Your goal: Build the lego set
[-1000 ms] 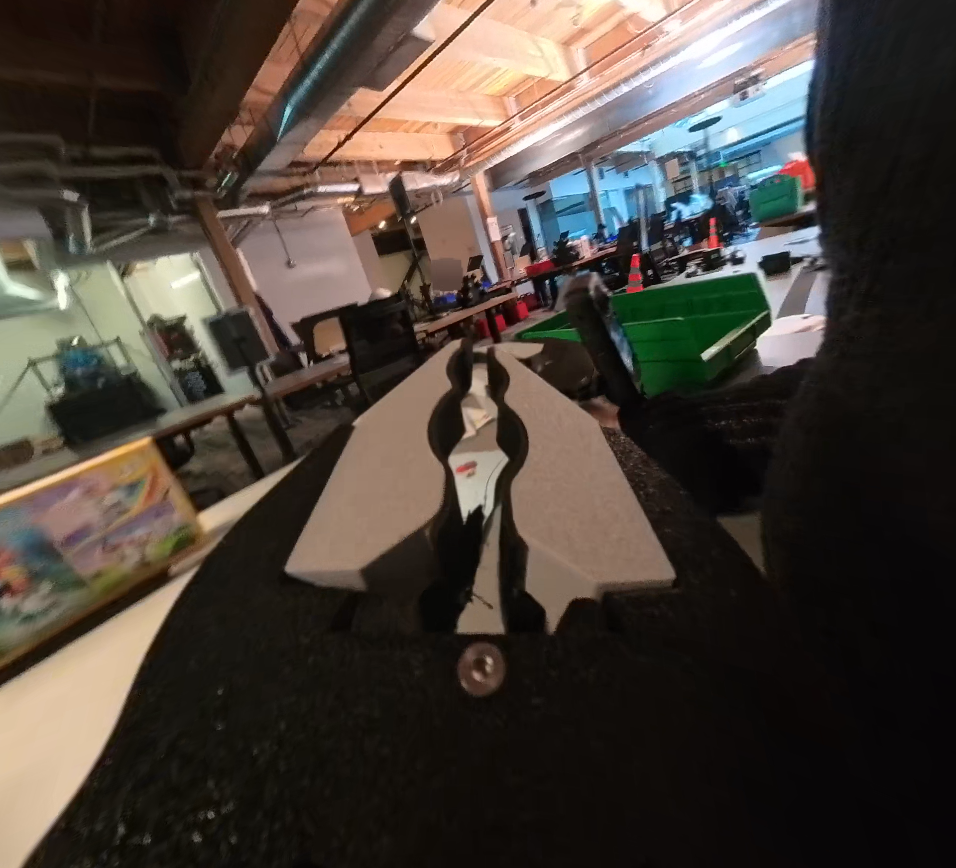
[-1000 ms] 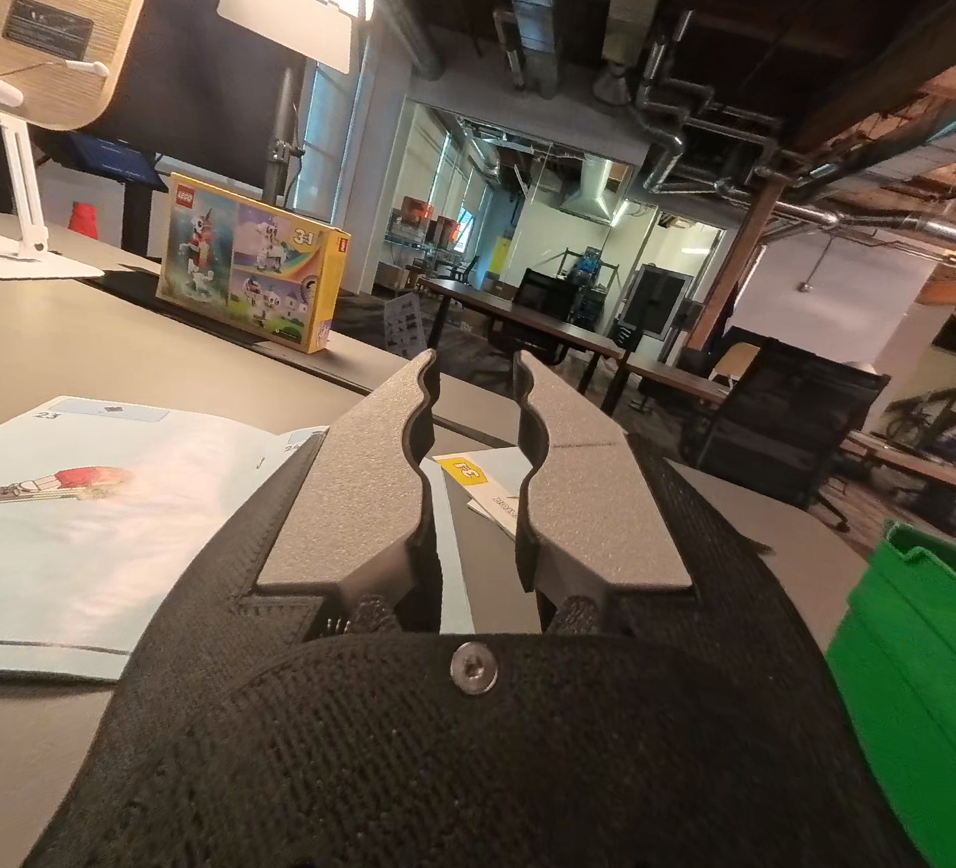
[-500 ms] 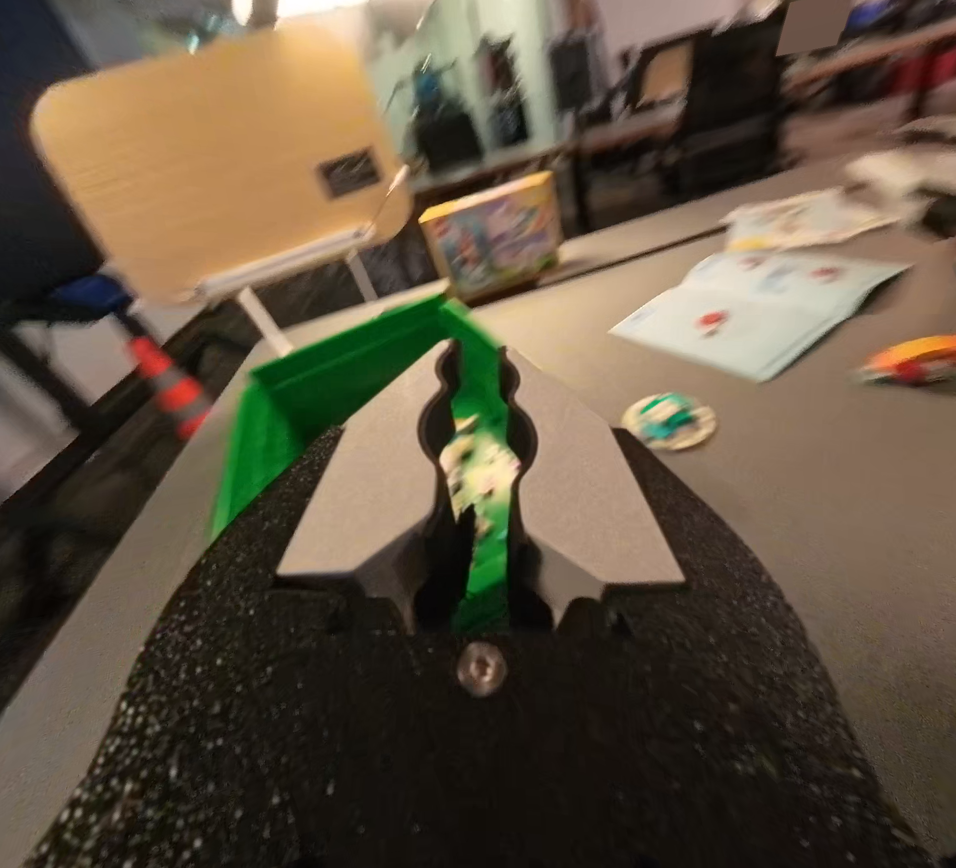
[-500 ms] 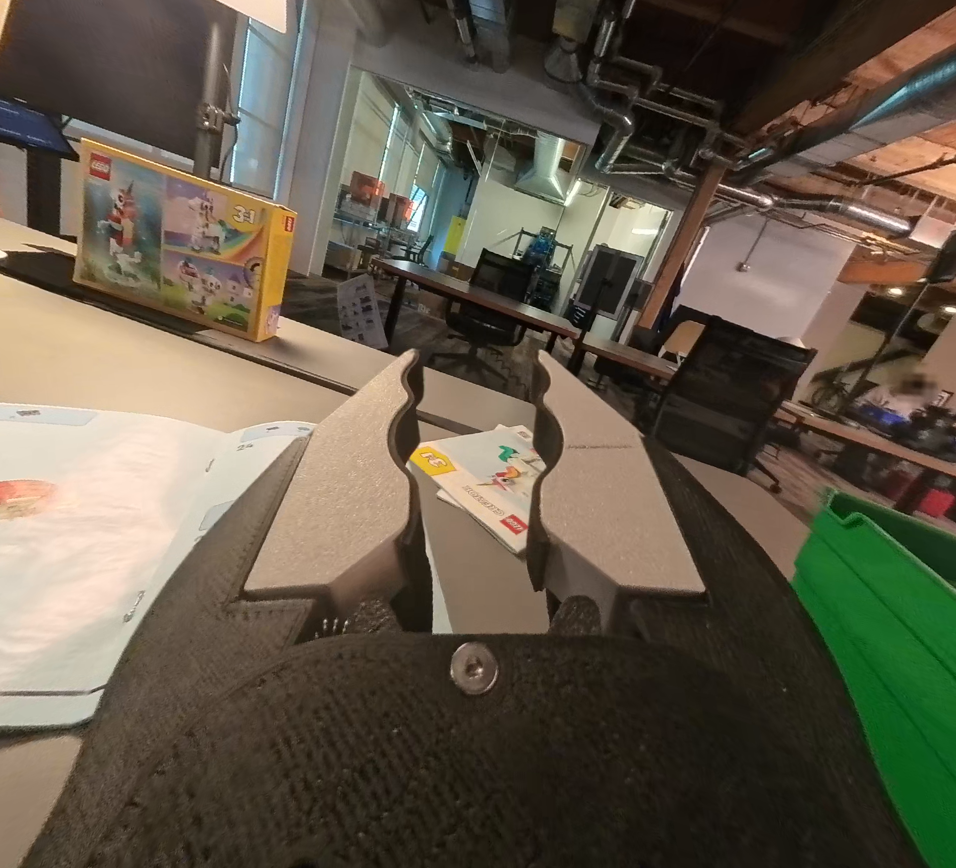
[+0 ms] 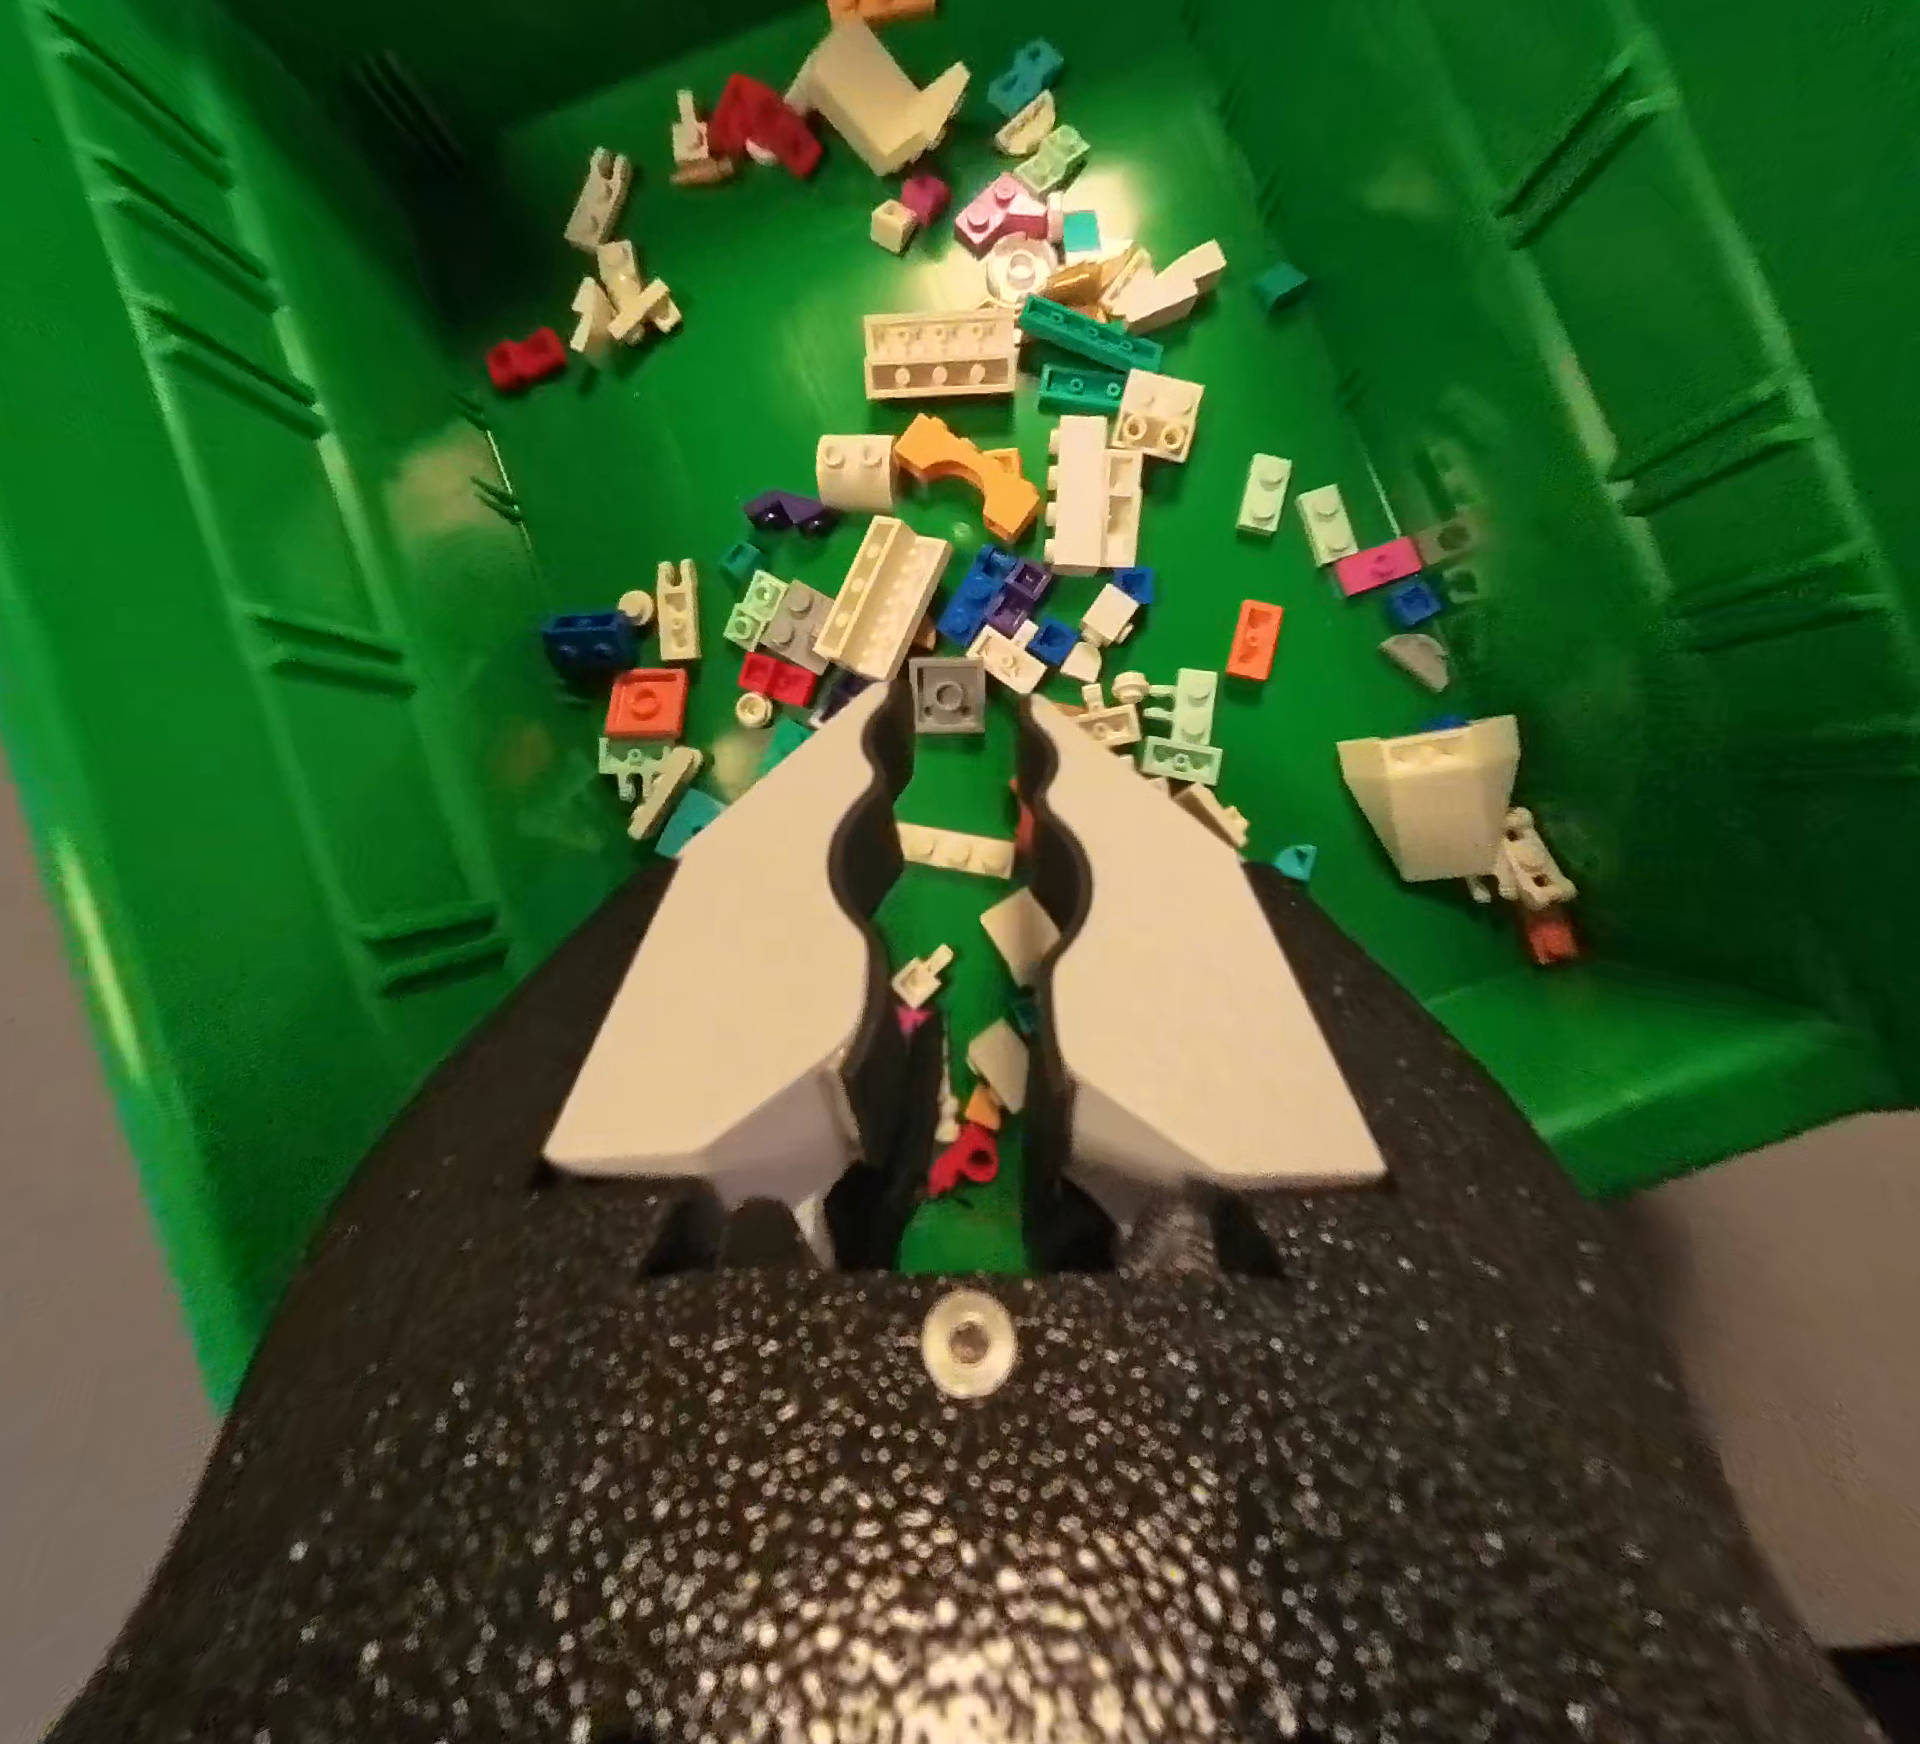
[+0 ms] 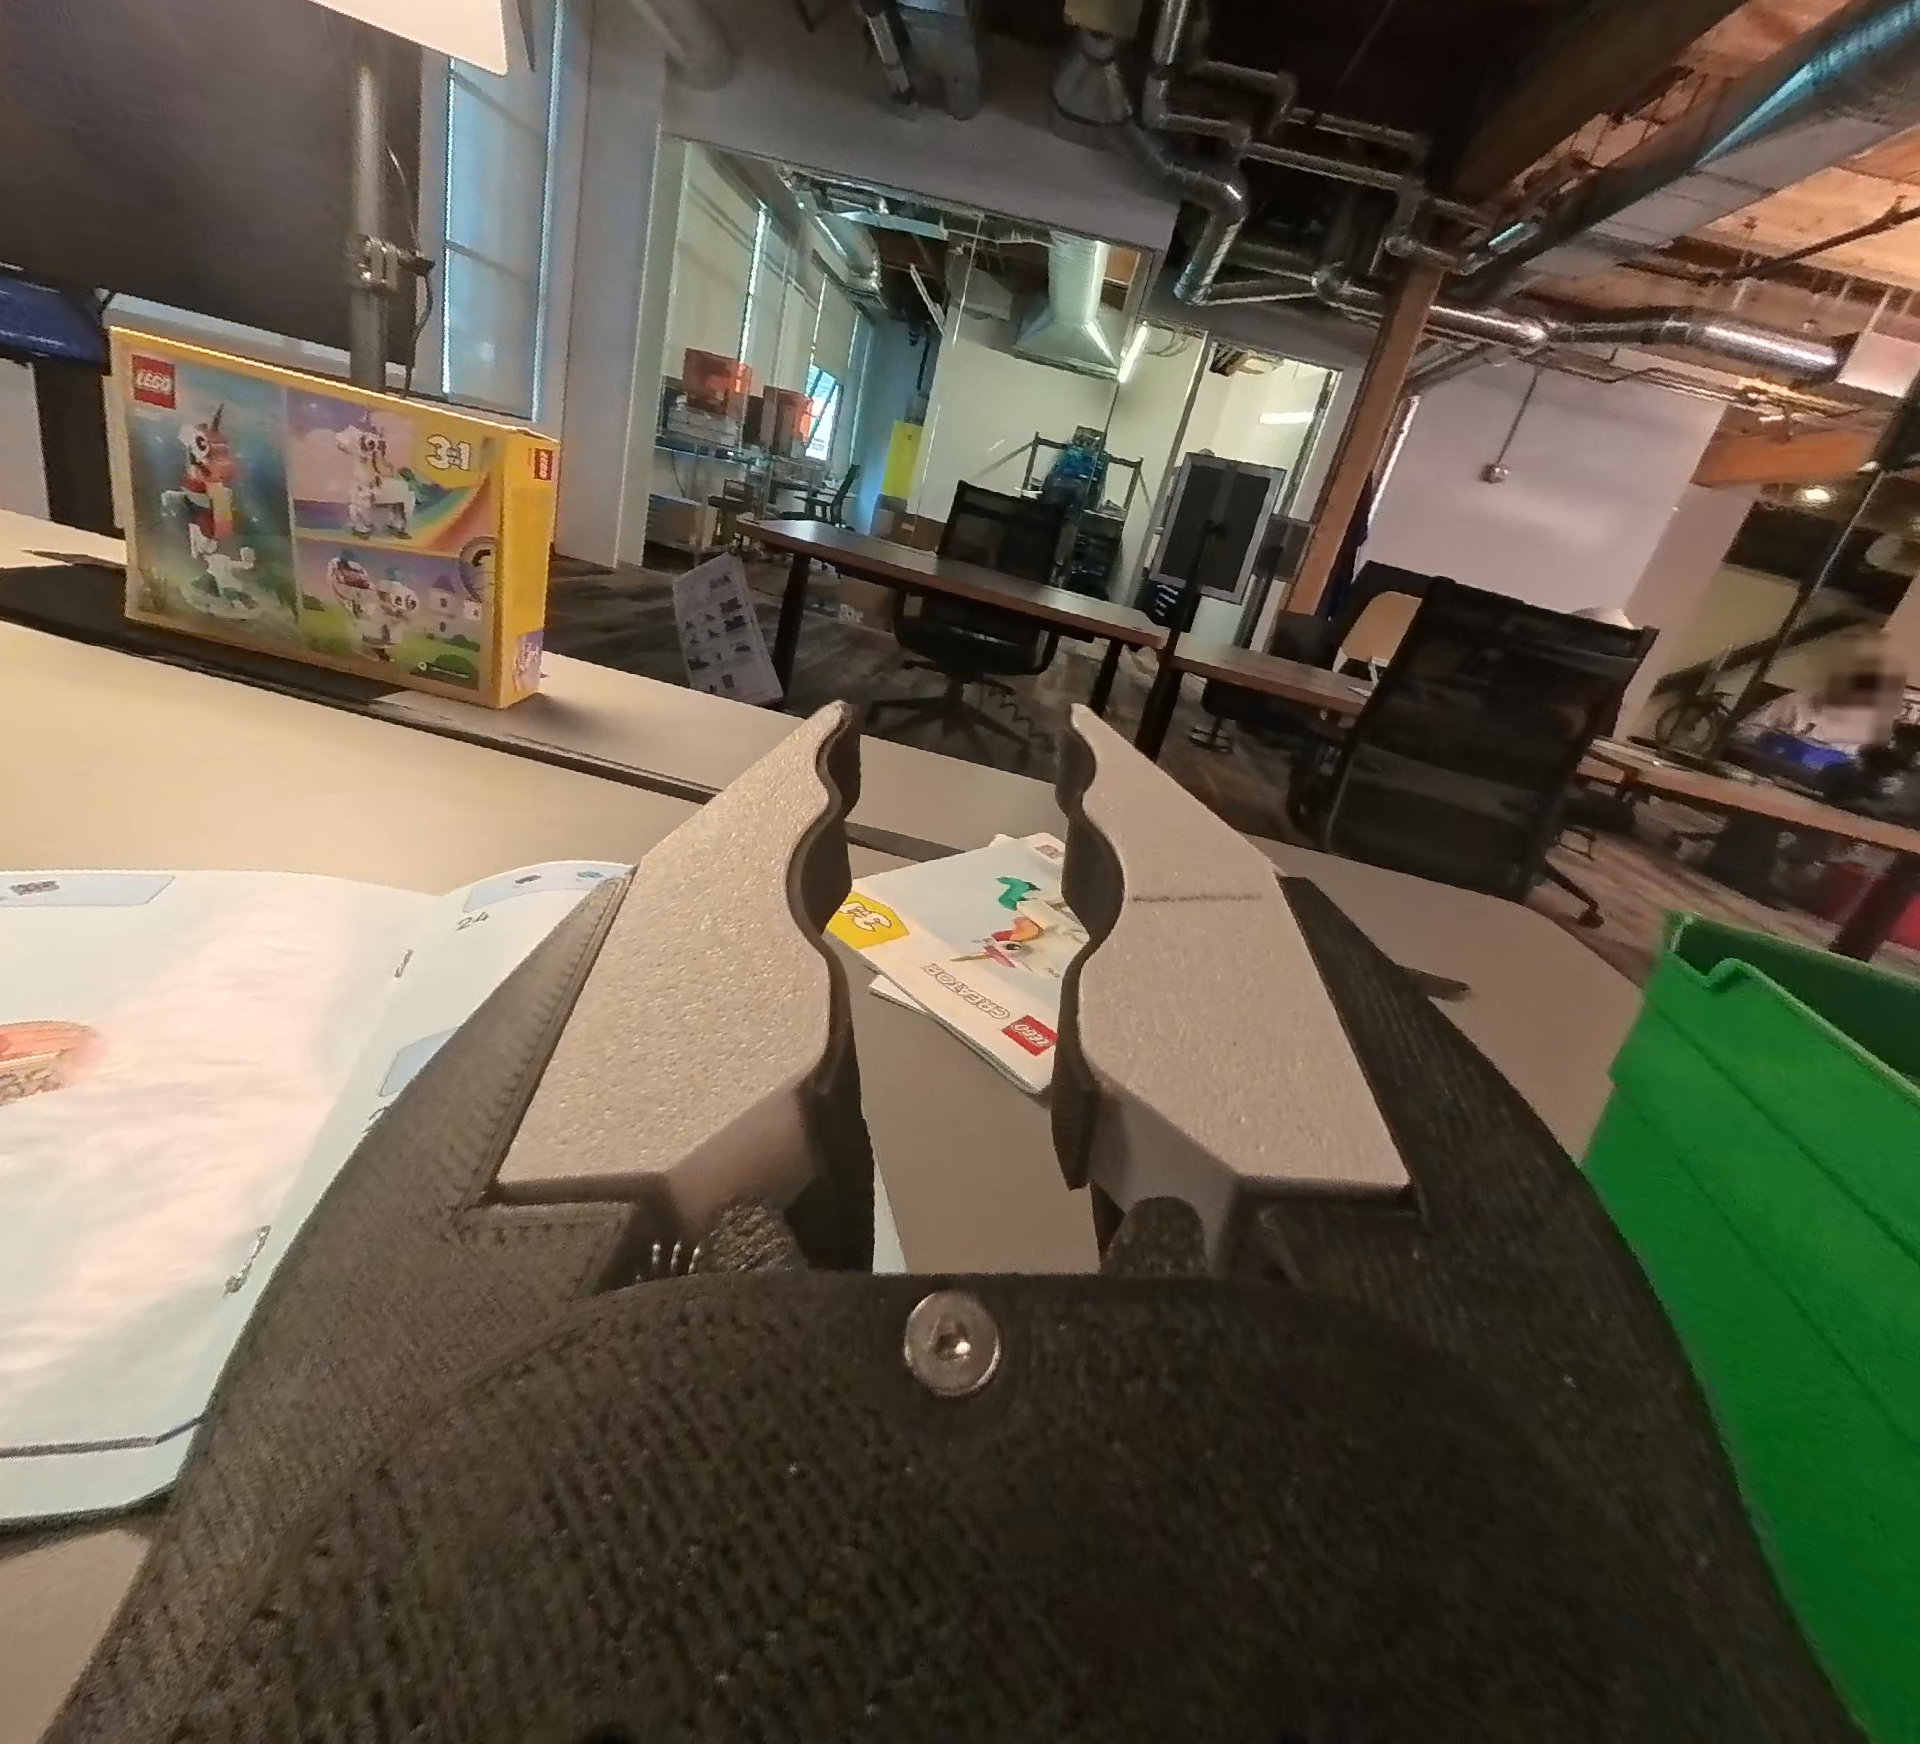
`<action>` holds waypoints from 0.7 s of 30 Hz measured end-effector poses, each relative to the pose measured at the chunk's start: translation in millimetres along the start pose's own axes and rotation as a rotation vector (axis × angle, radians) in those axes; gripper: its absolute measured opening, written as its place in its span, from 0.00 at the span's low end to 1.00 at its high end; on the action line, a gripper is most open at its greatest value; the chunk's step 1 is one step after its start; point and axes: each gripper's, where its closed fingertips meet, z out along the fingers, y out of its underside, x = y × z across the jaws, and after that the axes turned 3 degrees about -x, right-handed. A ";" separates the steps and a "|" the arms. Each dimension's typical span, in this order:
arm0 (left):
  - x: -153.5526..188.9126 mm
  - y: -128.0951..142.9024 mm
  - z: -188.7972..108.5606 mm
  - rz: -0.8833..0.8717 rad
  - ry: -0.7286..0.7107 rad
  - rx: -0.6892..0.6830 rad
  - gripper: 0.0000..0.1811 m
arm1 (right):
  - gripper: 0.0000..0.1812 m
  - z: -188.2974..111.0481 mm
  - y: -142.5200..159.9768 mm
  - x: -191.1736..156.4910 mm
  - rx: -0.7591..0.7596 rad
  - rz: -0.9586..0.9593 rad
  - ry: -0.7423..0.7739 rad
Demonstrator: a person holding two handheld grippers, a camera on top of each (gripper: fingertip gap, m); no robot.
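loose mixed lego bricks — scattered, bin floor

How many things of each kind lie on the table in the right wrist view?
Toy box: 1
Open booklet: 1
Closed booklet: 1, at least
Green bin: 1
Total: 4

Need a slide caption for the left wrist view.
Open left gripper reaching into a green bin of loose bricks.
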 end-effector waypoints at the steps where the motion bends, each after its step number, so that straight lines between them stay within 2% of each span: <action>1: -0.3 2.0 3.1 0.001 -0.003 -0.016 0.10 | 0.20 0.2 -0.1 -0.3 0.000 0.001 -0.002; 5: -2.7 11.8 13.4 0.020 -0.033 -0.091 0.11 | 0.19 0.5 -0.5 -2.2 0.003 0.003 -0.015; 9: -5.3 14.0 18.6 0.014 -0.042 -0.111 0.15 | 0.19 0.2 -0.8 -2.4 0.006 0.011 -0.021; 17: -3.1 11.5 19.7 0.063 -0.031 -0.094 0.08 | 0.18 0.3 -0.8 -2.8 0.008 0.010 -0.025; 19: -6.0 7.3 13.7 0.092 -0.067 -0.061 0.07 | 0.18 0.1 -0.8 -2.8 0.009 0.012 -0.025; 21: -5.6 -11.9 -5.9 0.100 -0.089 0.081 0.08 | 0.18 0.1 -0.7 -1.7 0.009 0.019 -0.024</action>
